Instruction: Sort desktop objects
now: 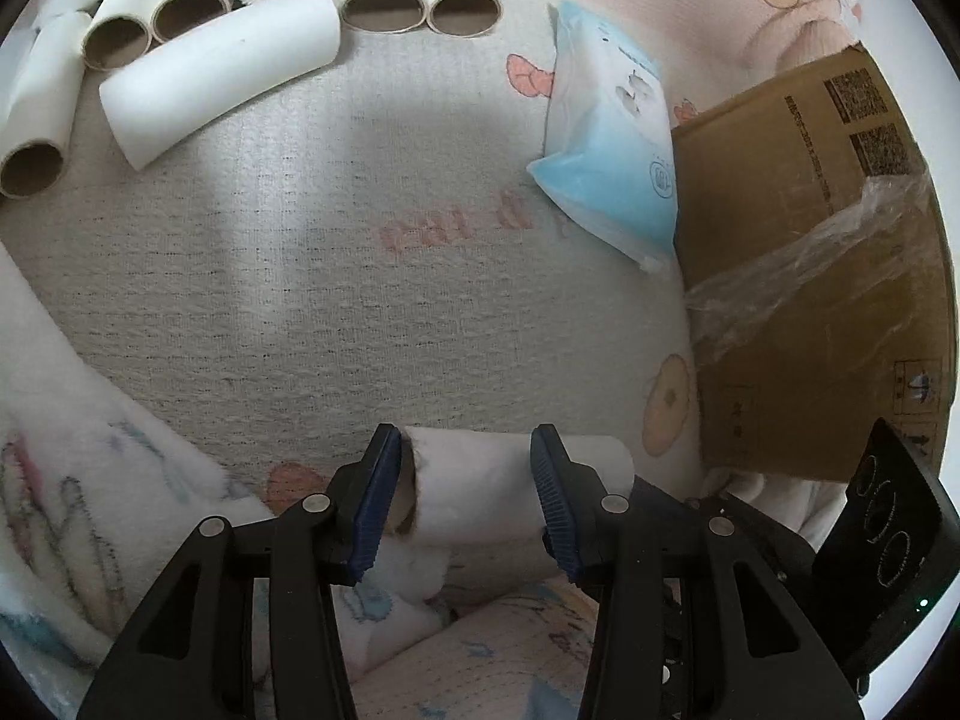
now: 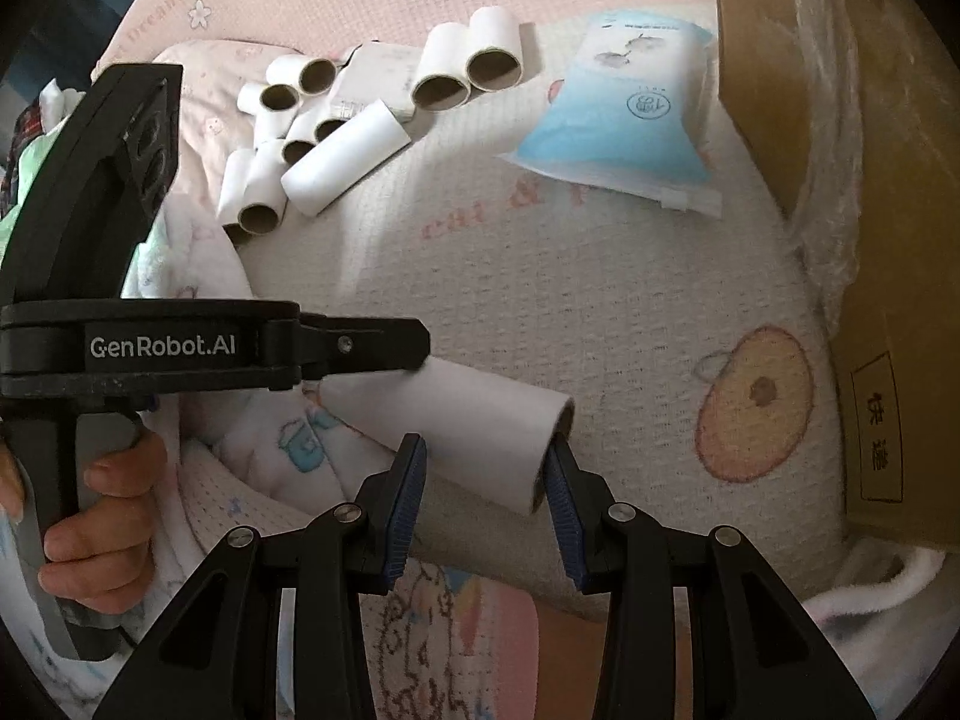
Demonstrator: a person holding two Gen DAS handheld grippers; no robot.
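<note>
Blue-padded fingers (image 1: 377,504) of my left gripper (image 1: 462,504) sit nearest in the left wrist view, spread wide with one white roll (image 1: 480,480) lying crosswise between them; the left pad touches the roll's open end, the right pad lies against its side, so I judge it a loose lengthwise hold at best. Beyond it, on the woven mat (image 1: 372,276), lie the other tubes (image 1: 180,48), a blue pack (image 1: 612,138) and a box (image 1: 810,276). From the right wrist view, my right gripper (image 2: 486,504) has its pads on either side of the same roll (image 2: 474,420) near its open end, narrowly set and seemingly clamped across it, while the left gripper (image 2: 414,354) meets the far end. I judge the roll light, hollow cardboard under soft paper, easy to crush and a bit slick, so I would squeeze gently across its middle.
</note>
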